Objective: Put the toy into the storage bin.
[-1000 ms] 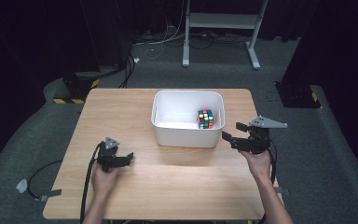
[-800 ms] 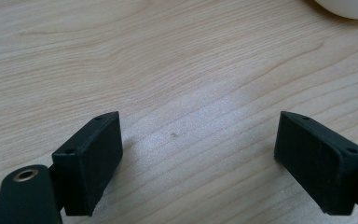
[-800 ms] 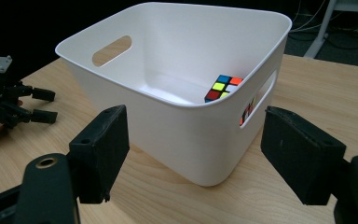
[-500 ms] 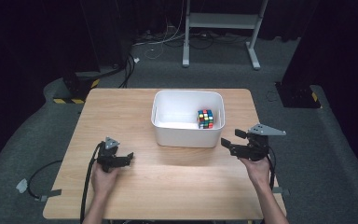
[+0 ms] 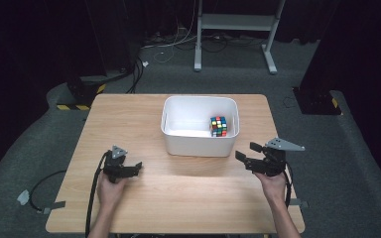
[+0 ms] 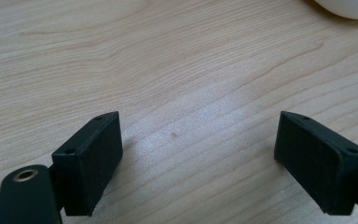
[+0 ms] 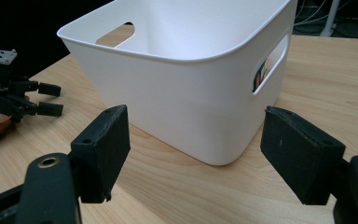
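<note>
A white bin (image 5: 174, 130) stands on the wooden table (image 5: 193, 198), with a colourful puzzle cube (image 5: 219, 126) inside at its right end. My right gripper (image 5: 245, 151) is low over the table, just right of the bin's near corner, and points at it. In the right gripper view, my right gripper (image 7: 196, 154) is open with the bin wall (image 7: 191, 84) beyond; its jaws have just been closing slightly with nothing between them. A sliver of the cube (image 7: 261, 74) shows through the handle slot. My left gripper (image 5: 136, 167) rests at the table's near left, and my left gripper (image 6: 198, 158) is open over bare wood.
The bin's rounded corner (image 6: 349, 7) lies far ahead in the left gripper view. Off the table are a dark floor, a metal frame (image 5: 233, 22) at the back, cables and dark stands. Bare wood lies between the two hands.
My right gripper has sunk toward the table and drawn slightly nearer the front edge. The left gripper has stayed put.
</note>
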